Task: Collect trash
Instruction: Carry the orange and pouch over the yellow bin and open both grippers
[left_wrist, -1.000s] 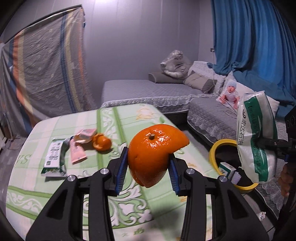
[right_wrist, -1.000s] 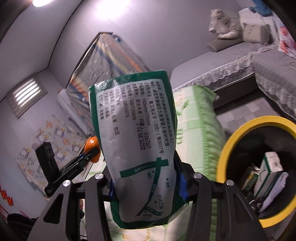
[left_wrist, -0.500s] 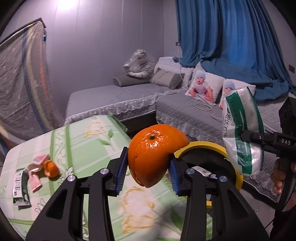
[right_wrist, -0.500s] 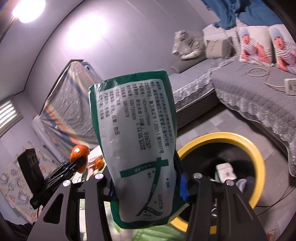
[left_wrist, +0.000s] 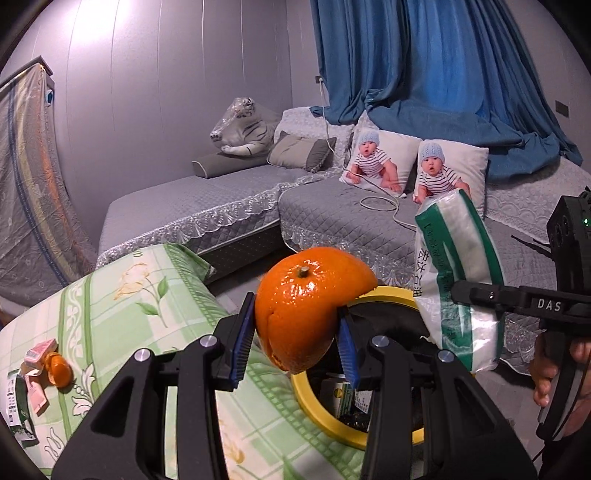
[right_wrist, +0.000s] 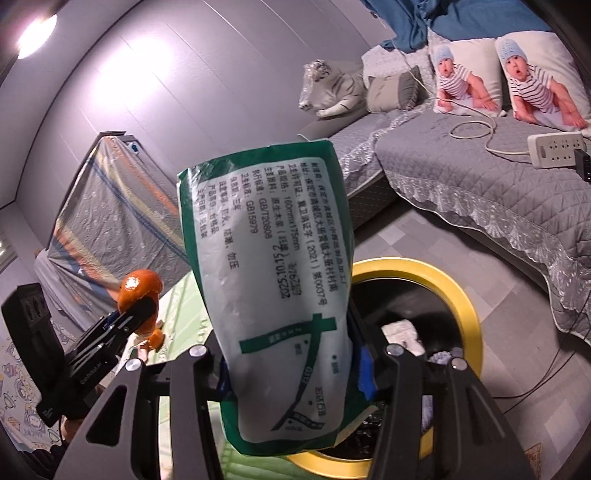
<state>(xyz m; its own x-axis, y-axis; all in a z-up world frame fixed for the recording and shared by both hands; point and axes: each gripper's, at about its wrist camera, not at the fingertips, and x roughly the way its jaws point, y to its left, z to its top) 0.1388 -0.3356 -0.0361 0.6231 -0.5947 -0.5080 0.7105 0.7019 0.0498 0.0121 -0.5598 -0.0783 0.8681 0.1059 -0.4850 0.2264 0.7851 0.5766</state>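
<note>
My left gripper (left_wrist: 295, 347) is shut on a large piece of orange peel (left_wrist: 306, 302), held just over the near rim of a yellow-rimmed trash bin (left_wrist: 384, 293). The right gripper (right_wrist: 295, 373) is shut on a green-and-white tissue pack (right_wrist: 273, 295), upright above the same bin (right_wrist: 454, 295). In the left wrist view that pack (left_wrist: 458, 280) hangs at the right, above the bin. The right wrist view shows the peel (right_wrist: 142, 295) at the left. More trash lies on the green tablecloth (left_wrist: 110, 314): a small peel piece (left_wrist: 61, 373), pink wrappers (left_wrist: 37, 354) and a green packet (left_wrist: 16, 410).
The bin holds small cartons (left_wrist: 347, 398) and white tissue (right_wrist: 402, 332). A grey sofa (left_wrist: 332, 221) with baby-print pillows (left_wrist: 450, 173), a plush tiger (left_wrist: 243, 129), a cable and a power strip (right_wrist: 554, 146) stands behind it. Blue curtains (left_wrist: 443, 74) hang at the back.
Both grippers have swung right, away from the table, toward the bin. The bin now sits close under the peel and the pack; the table trash has slid to the far left.
</note>
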